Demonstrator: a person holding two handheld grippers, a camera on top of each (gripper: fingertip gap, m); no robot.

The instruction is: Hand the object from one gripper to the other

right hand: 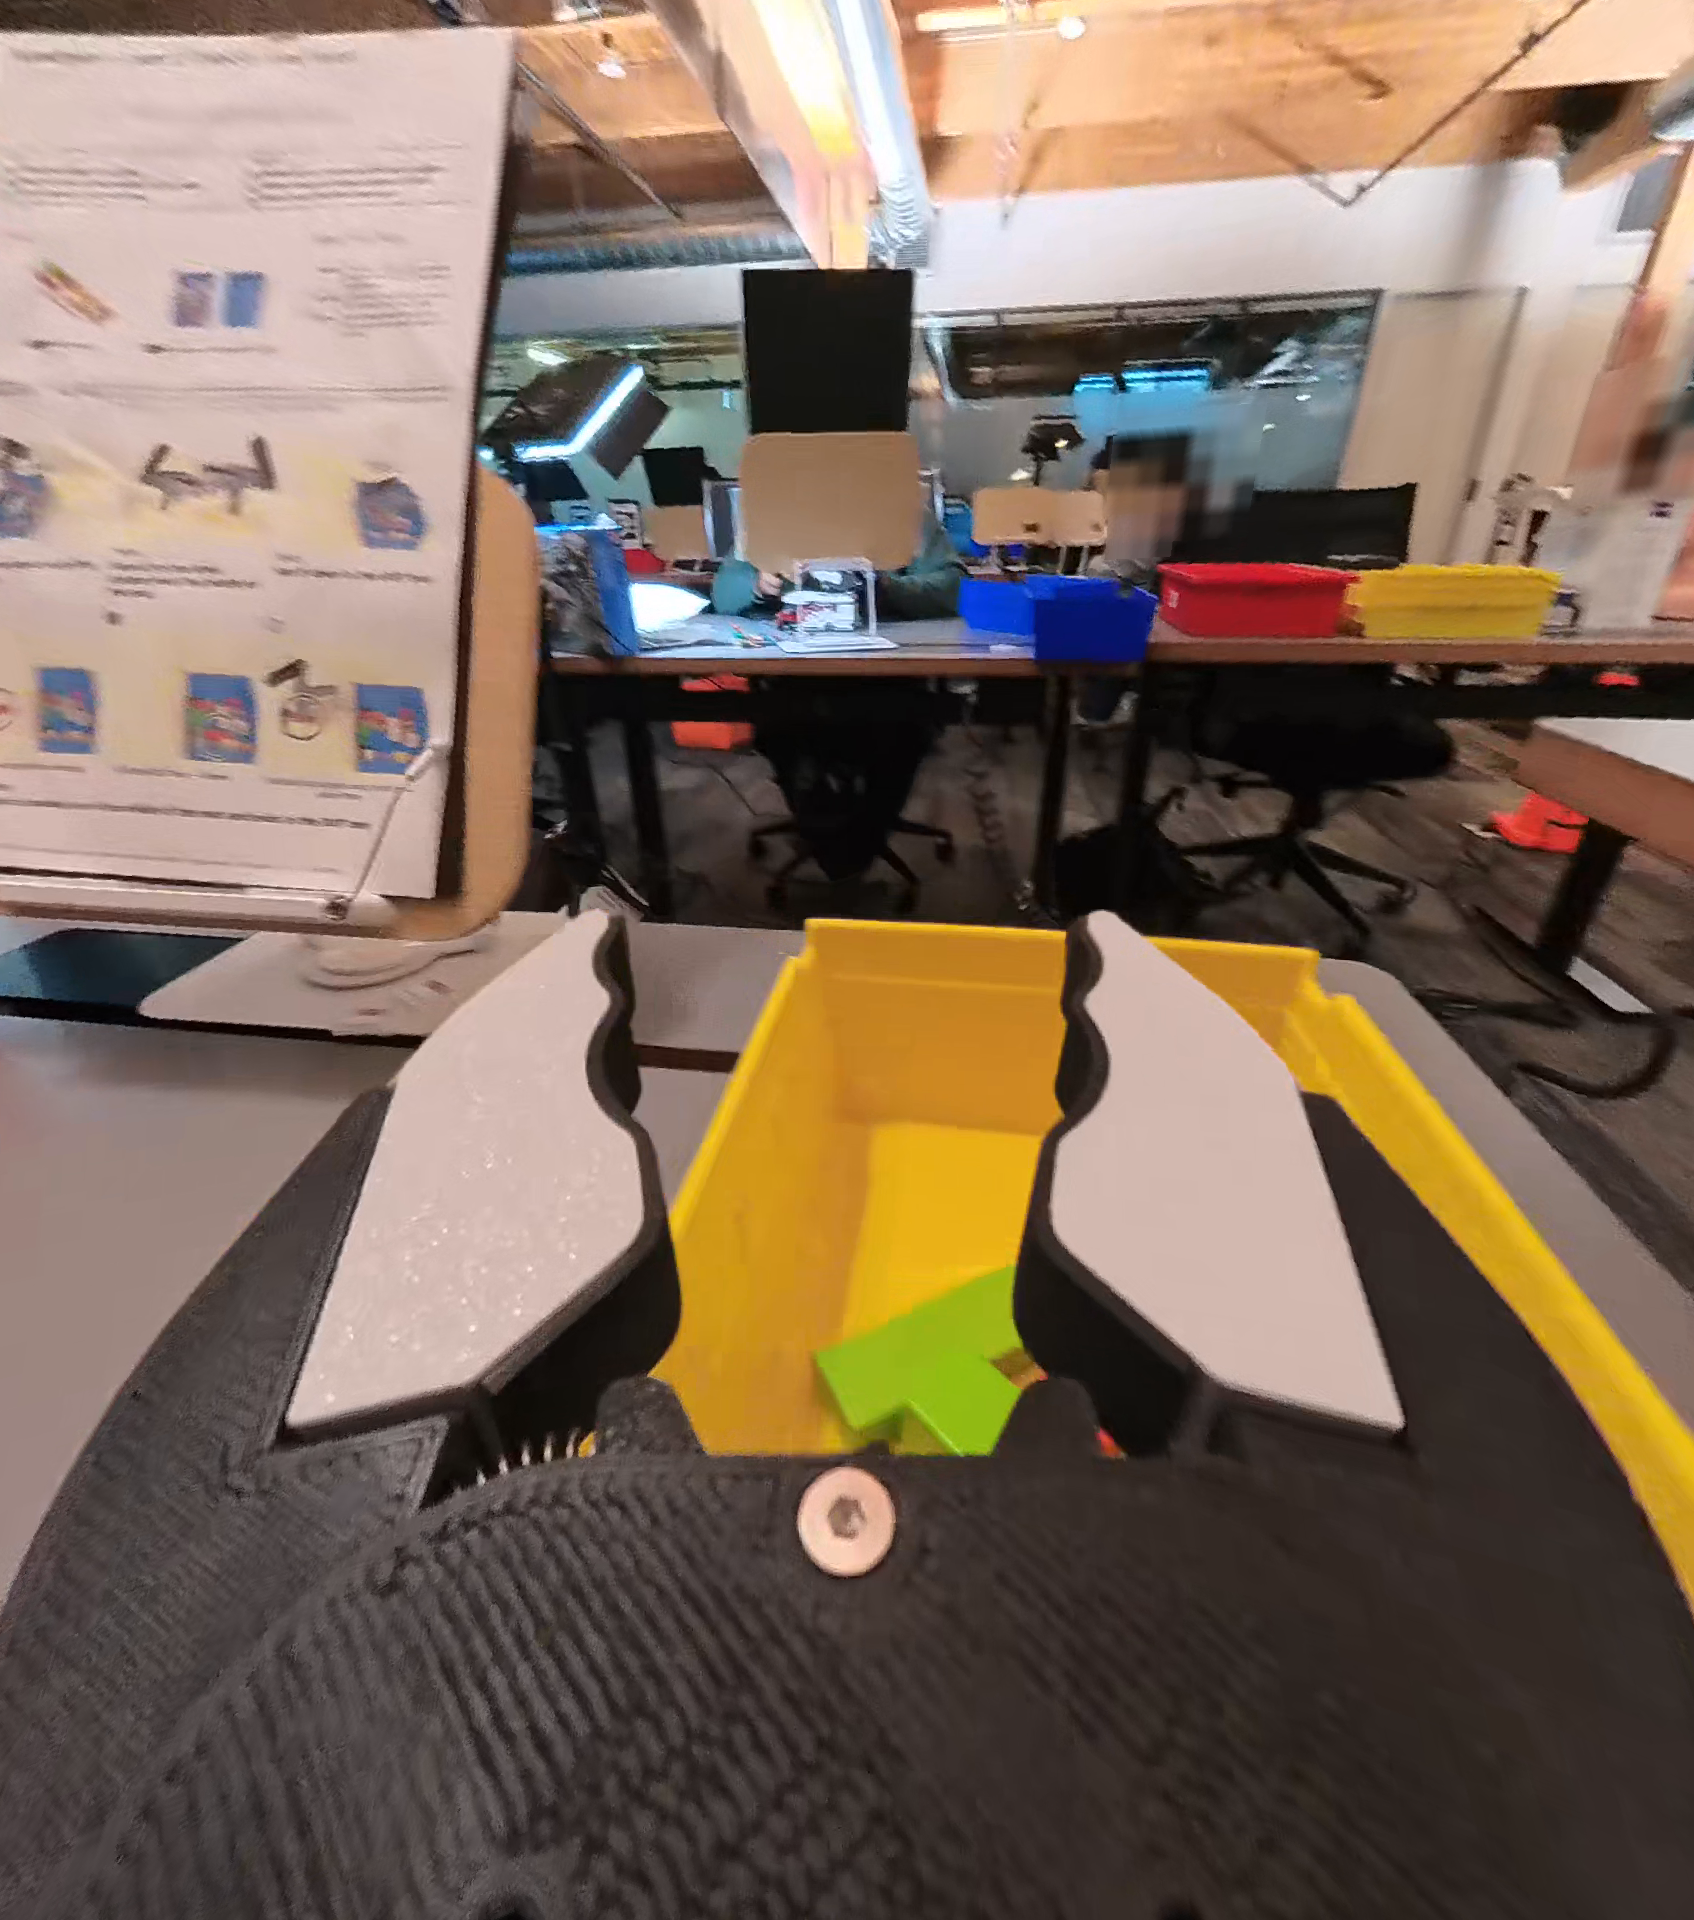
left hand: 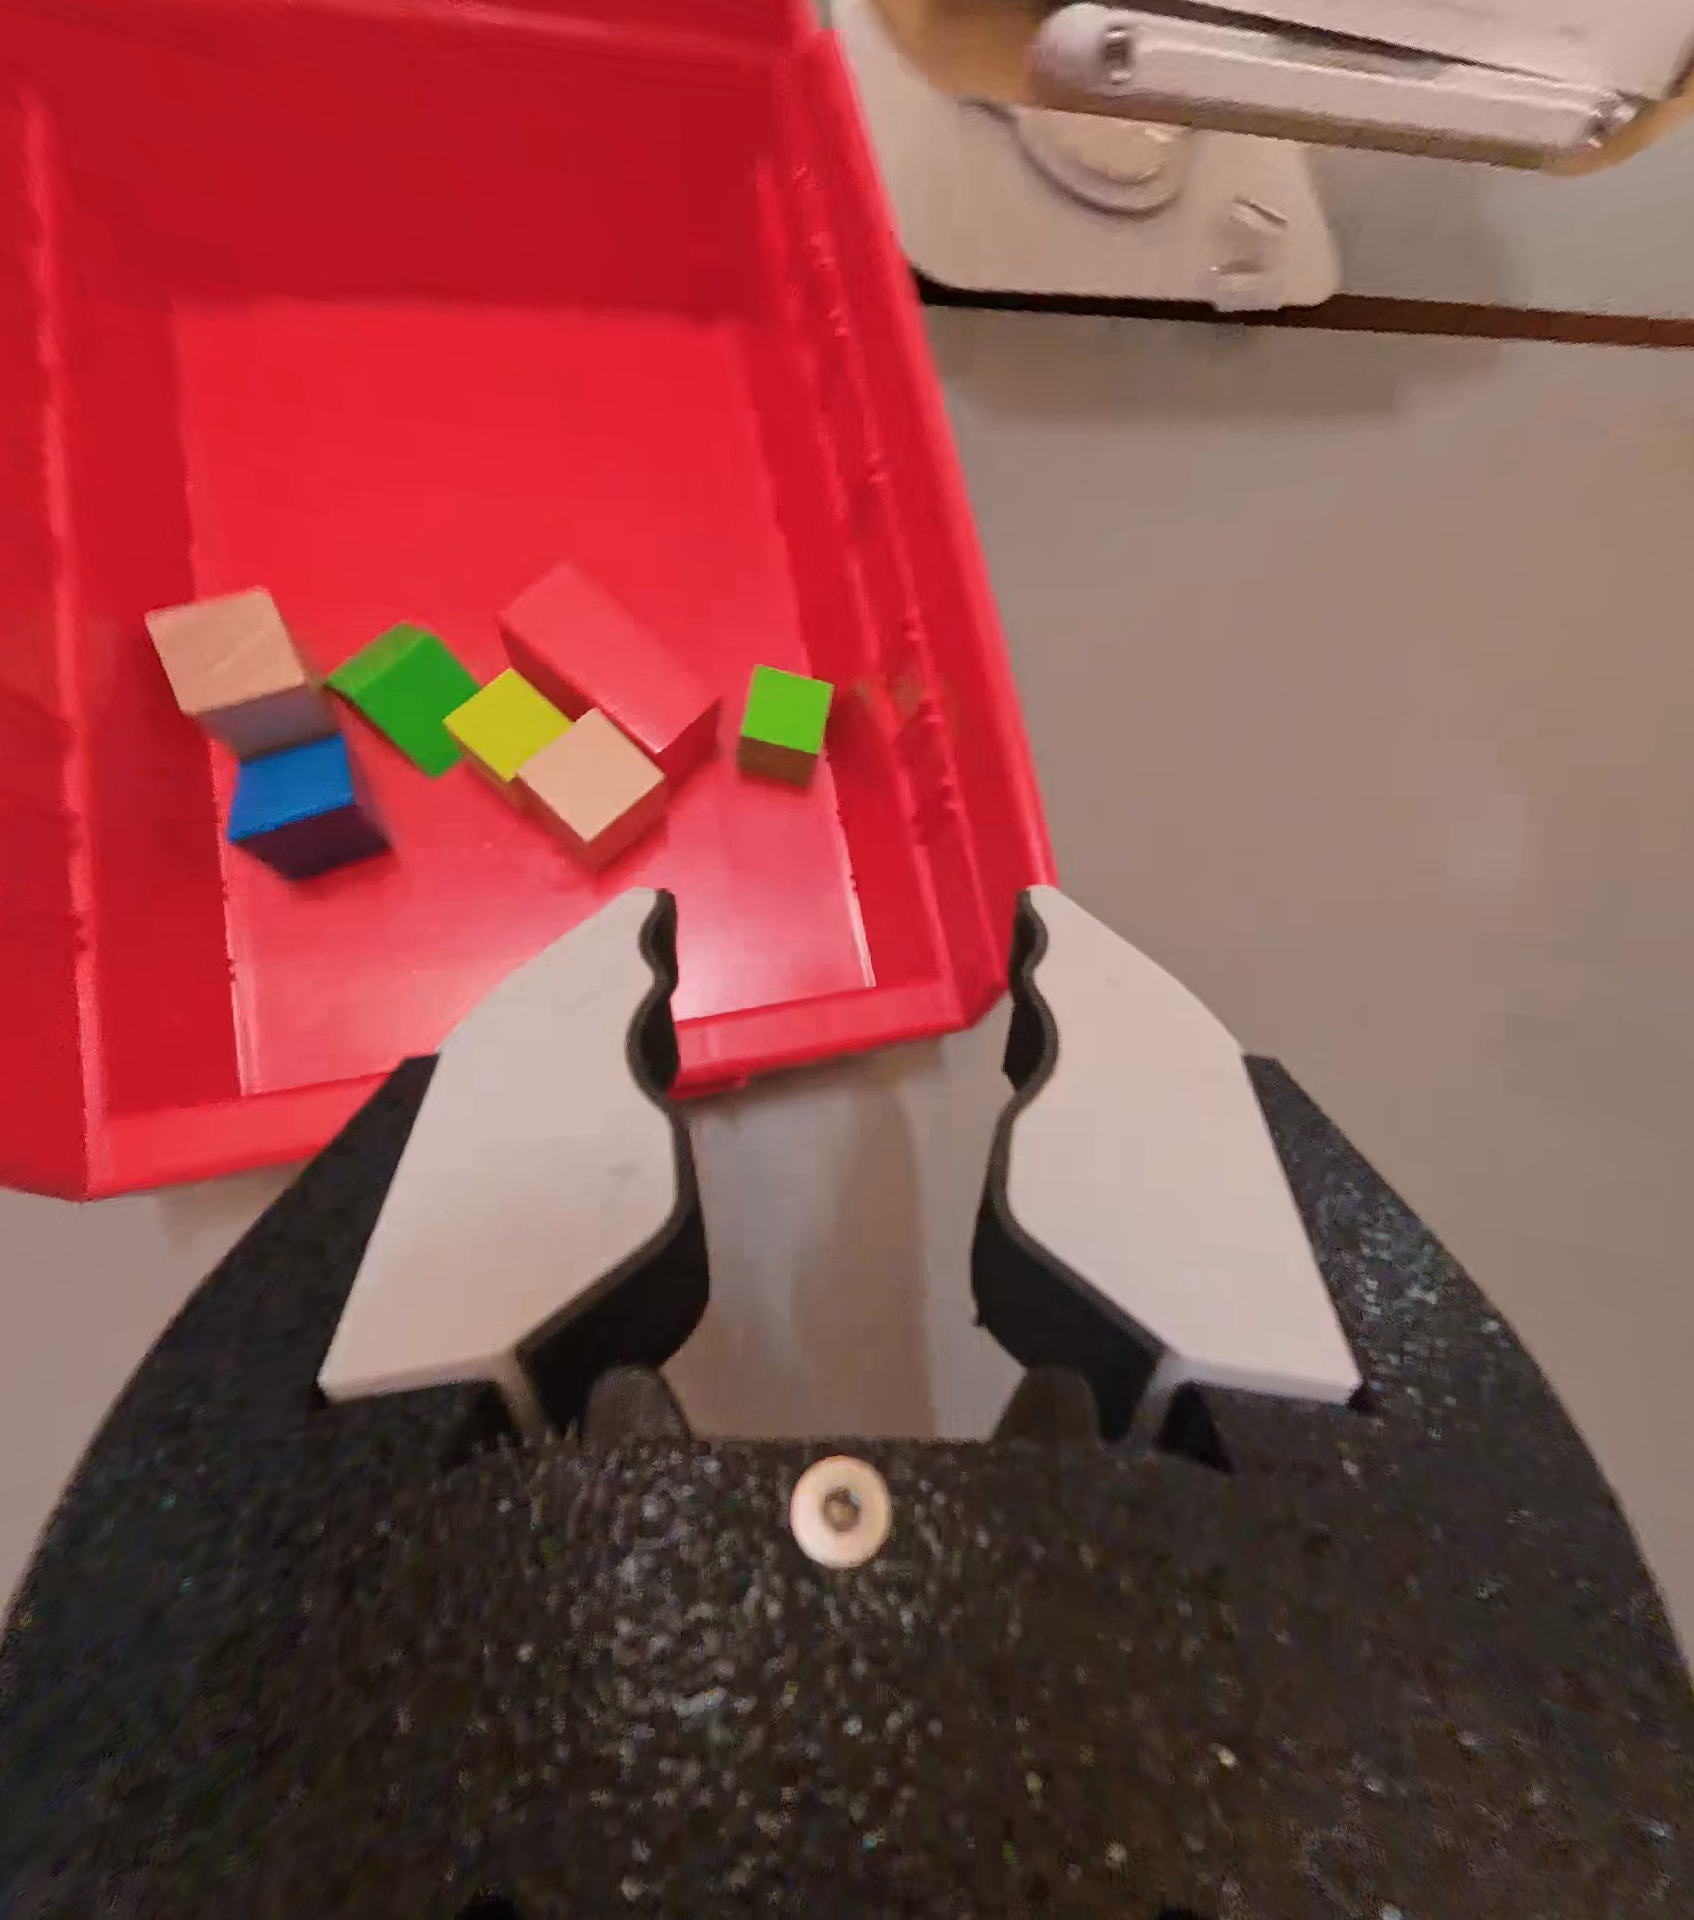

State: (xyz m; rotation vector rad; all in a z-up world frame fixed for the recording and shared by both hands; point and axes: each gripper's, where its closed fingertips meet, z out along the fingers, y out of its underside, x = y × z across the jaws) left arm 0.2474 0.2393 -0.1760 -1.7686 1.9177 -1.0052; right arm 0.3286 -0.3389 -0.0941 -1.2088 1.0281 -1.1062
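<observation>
Both claws wide open, nothing gripped
Left gripper (left hand: 843, 925) over red bin (left hand: 936, 623) of blocks (left hand: 594, 784); right gripper (right hand: 843, 961) above yellow bin (right hand: 749, 1122), green block (right hand: 926, 1371) inside

The red bin (left hand: 936, 644) looks like shiny plastic, and light bounces off its smooth floor. Its walls have little ridges. The blocks inside, like the blue block (left hand: 297, 790) and the tan block (left hand: 594, 784), look like painted wood with a flat, dull finish. The left gripper (left hand: 843, 935) has a black body that looks rough and speckled, pale smooth fingers (left hand: 531, 1143), and a shiny metal screw (left hand: 840, 1509). The table (left hand: 1342, 831) is grey, smooth and dull. The yellow bin (right hand: 1394, 1091) looks like plastic too, with fine lines on its sides. The sheet (right hand: 209, 447) on the stand is white paper.
</observation>
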